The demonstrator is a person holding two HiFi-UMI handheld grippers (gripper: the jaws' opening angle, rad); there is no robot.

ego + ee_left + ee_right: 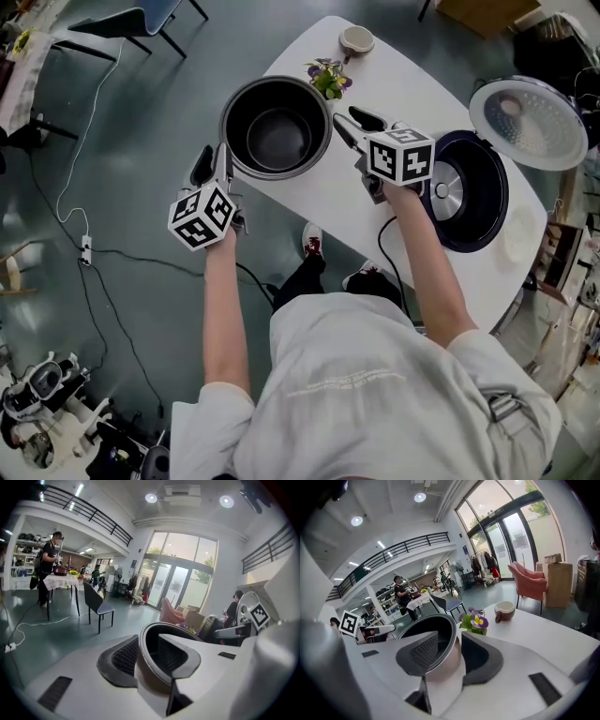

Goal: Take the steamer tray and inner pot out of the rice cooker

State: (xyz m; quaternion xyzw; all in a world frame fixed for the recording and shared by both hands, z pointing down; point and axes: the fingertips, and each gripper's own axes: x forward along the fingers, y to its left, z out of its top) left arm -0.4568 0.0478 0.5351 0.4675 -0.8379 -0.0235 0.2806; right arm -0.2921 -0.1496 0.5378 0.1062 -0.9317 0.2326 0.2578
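Note:
The dark metal inner pot (pixel 277 127) stands at the left edge of the white table (pixel 412 84). My left gripper (pixel 214 161) straddles its near-left rim and my right gripper (pixel 342 115) its right rim. In the left gripper view the pot's wall (pixel 151 677) runs between the pads of my left gripper (pixel 149 648) with a gap showing, so it is open. The right gripper view shows the same: the pot (pixel 440 667) passes between the parted pads of my right gripper (pixel 450 653). The rice cooker (pixel 469 192) is empty, its lid (pixel 530 122) up. No steamer tray is recognisable.
A small potted flower (pixel 328 77) and a brown cup (pixel 356 39) stand just behind the pot. A power cable (pixel 84 244) lies on the floor at the left. Chairs and another table with people stand further off in the room.

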